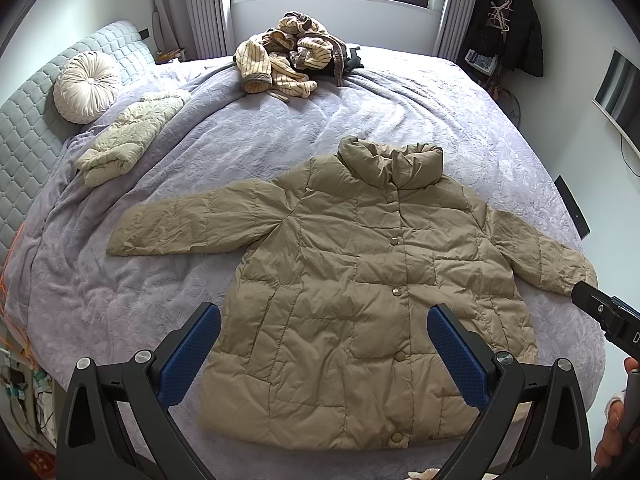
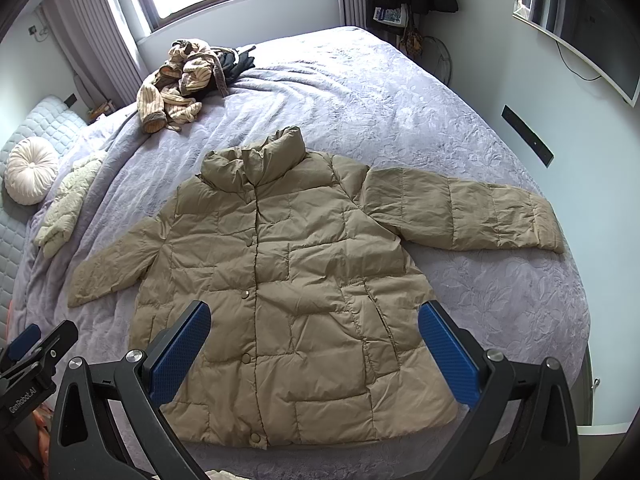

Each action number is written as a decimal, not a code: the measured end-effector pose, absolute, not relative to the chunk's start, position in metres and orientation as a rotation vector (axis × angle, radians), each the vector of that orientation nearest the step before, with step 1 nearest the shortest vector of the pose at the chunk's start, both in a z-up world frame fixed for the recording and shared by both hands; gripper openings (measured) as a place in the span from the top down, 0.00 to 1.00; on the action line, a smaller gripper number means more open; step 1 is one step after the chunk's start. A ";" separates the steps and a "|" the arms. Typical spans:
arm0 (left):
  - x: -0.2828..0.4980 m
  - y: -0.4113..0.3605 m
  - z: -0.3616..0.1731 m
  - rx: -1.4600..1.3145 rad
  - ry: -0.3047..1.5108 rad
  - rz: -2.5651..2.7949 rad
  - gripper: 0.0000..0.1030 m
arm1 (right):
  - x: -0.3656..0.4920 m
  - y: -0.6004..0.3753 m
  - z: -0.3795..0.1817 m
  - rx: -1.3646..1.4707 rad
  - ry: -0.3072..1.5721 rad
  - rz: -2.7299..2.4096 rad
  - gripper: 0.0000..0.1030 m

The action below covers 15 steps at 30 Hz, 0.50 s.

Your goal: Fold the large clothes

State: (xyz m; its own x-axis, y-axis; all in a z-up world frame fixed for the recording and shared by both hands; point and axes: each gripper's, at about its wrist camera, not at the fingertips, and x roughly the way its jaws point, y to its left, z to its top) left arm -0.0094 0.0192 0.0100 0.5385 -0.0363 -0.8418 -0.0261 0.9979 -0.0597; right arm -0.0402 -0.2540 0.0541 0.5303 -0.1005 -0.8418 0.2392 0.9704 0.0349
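My left gripper (image 1: 324, 356) and right gripper (image 2: 314, 354) hung over the hem, jaws spread, empty. The khaki quilted puffer jacket (image 1: 360, 280) lay flat, buttoned, sleeves out, on the lilac bed (image 1: 120, 288). Folding not begun; next, probably a sleeve inward. Only the right view showed the far sleeve's cuff (image 2: 548, 228) fully.

- Bare lavender bedspread (image 1: 120, 292) lies open all round the khaki puffer jacket (image 1: 360, 280), wide beyond both spread sleeves.
- Beyond the jacket's collar, well apart: a striped clothes heap (image 1: 288, 56).
- Off its left sleeve: a folded cream garment (image 1: 128, 140) and a round cushion (image 1: 86, 86).
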 end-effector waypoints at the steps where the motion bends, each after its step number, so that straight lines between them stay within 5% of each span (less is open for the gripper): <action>1: -0.009 0.019 0.010 -0.068 1.003 -0.006 0.00 | -0.040 -0.254 0.054 0.152 0.992 -0.203 0.00; 15: -0.011 0.022 0.006 -0.073 1.012 -0.009 0.00 | -0.039 -0.255 0.053 0.154 0.999 -0.197 0.00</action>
